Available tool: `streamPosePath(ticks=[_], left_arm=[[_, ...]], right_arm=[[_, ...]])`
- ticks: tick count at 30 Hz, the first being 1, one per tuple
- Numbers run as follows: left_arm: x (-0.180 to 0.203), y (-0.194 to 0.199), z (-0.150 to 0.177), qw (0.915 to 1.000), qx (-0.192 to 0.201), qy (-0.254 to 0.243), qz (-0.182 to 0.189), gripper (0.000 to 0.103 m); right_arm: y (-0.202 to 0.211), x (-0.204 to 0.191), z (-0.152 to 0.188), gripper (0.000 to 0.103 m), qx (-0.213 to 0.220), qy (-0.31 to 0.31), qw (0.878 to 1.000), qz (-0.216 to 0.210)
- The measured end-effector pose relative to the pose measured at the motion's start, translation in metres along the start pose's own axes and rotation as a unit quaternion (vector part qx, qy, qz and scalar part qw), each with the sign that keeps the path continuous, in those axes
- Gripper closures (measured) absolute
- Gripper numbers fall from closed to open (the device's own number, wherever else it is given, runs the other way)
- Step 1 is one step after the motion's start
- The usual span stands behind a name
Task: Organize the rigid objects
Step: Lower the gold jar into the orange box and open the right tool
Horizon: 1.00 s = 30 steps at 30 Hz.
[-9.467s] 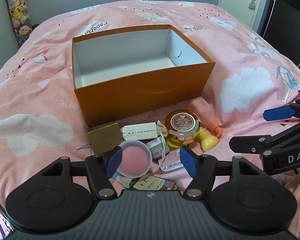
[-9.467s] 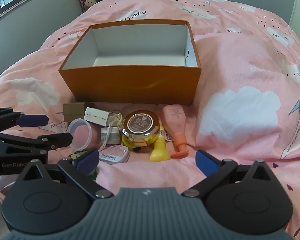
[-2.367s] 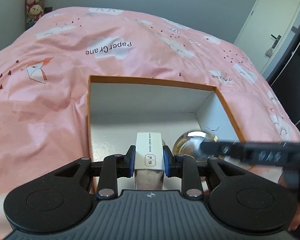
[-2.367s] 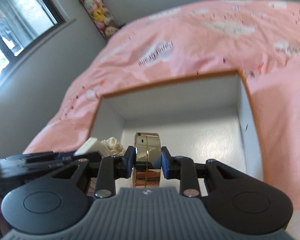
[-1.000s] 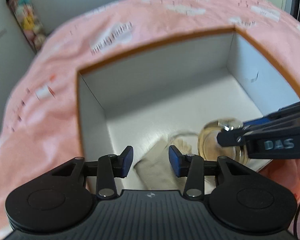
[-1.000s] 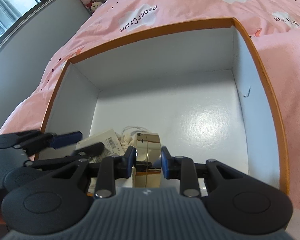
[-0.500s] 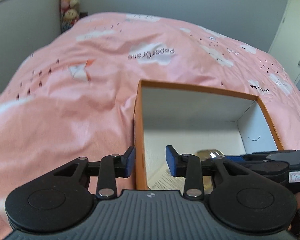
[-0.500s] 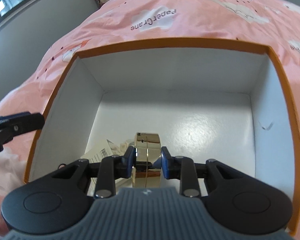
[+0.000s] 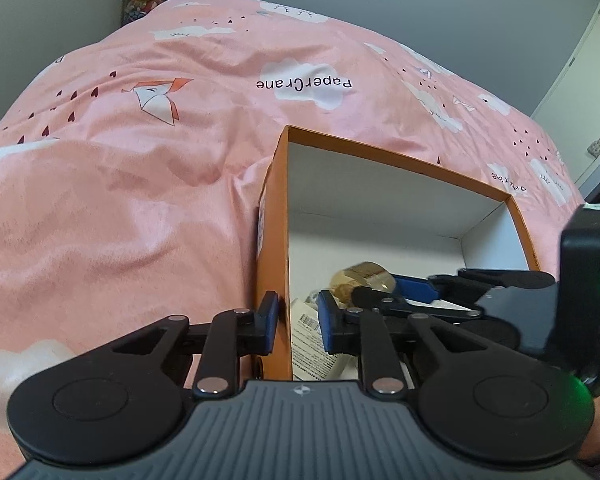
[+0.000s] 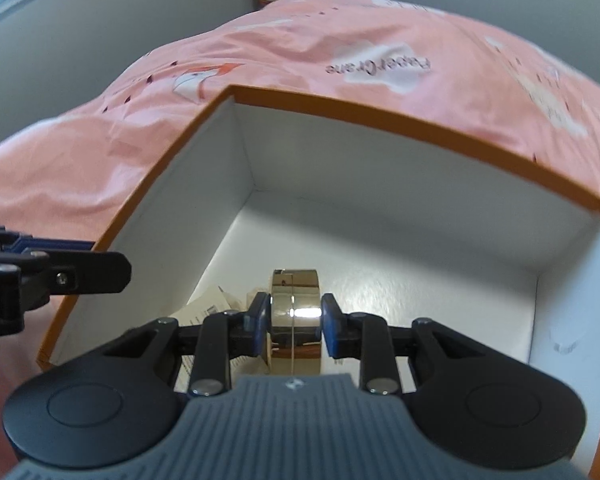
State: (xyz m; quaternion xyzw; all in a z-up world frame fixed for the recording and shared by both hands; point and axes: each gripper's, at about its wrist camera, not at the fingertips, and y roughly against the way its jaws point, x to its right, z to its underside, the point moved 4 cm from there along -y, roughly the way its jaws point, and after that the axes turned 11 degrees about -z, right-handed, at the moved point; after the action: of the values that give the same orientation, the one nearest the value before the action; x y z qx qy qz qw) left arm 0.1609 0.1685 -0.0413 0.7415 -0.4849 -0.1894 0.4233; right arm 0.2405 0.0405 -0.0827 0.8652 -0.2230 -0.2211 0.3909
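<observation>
Pinching a gold compact [image 10: 296, 312] on its rim between blue pads, the right gripper [image 10: 294, 326] holds it on edge inside the orange box [image 10: 380, 116], over the white floor near the left wall. Beside the compact, a printed white packet [image 10: 208, 308] lies on the box floor. The left gripper [image 9: 296, 322] hangs above the box's left wall with its jaws drawn nearly together and nothing between them, the orange rim showing in the narrow gap. Around the box spreads a pink bedspread [image 9: 120, 184] printed with clouds and paper cranes.
</observation>
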Motion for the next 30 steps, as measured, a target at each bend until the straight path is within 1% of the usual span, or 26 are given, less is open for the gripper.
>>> streamPosePath(ticks=[3, 6, 8, 9, 12, 14, 16, 20, 25, 30], left_arm=[[-0.003, -0.001, 0.0, 0.9999, -0.004, 0.009, 0.006, 0.08], [-0.005, -0.001, 0.0, 0.9998, -0.008, 0.015, 0.012, 0.08], [-0.005, -0.001, 0.0, 0.9997, -0.01, 0.017, 0.014, 0.08], [-0.005, -0.001, 0.0, 0.9997, -0.012, 0.016, 0.015, 0.08], [-0.006, -0.001, 0.0, 0.9996, -0.011, 0.02, 0.018, 0.08], [-0.006, 0.0, 0.0, 0.9995, -0.012, 0.022, 0.019, 0.08], [-0.006, 0.0, 0.0, 0.9996, -0.011, 0.021, 0.018, 0.08], [-0.005, 0.001, 0.0, 0.9997, -0.01, 0.018, 0.013, 0.08], [-0.002, 0.001, 0.0, 0.9999, -0.01, 0.014, 0.004, 0.08], [0.003, 0.002, 0.001, 0.9999, -0.009, 0.003, -0.009, 0.08]], right_arm=[[-0.006, -0.01, -0.004, 0.075, -0.002, 0.039, 0.999, 0.006], [-0.006, -0.015, -0.005, 0.075, -0.01, 0.067, 0.998, -0.007], [-0.003, -0.014, -0.002, 0.075, -0.02, 0.078, 0.997, -0.017], [-0.001, -0.01, -0.001, 0.075, -0.025, 0.071, 0.997, -0.021], [0.006, 0.009, 0.003, 0.076, -0.031, 0.009, 0.999, -0.034], [0.011, 0.028, 0.005, 0.076, -0.037, -0.063, 0.996, -0.048], [0.014, 0.046, 0.009, 0.076, -0.045, -0.123, 0.989, -0.073], [0.019, 0.071, 0.021, 0.076, -0.069, -0.207, 0.969, -0.117], [0.017, 0.078, 0.033, 0.076, -0.106, -0.244, 0.954, -0.141], [0.013, 0.069, 0.038, 0.073, -0.125, -0.233, 0.956, -0.125]])
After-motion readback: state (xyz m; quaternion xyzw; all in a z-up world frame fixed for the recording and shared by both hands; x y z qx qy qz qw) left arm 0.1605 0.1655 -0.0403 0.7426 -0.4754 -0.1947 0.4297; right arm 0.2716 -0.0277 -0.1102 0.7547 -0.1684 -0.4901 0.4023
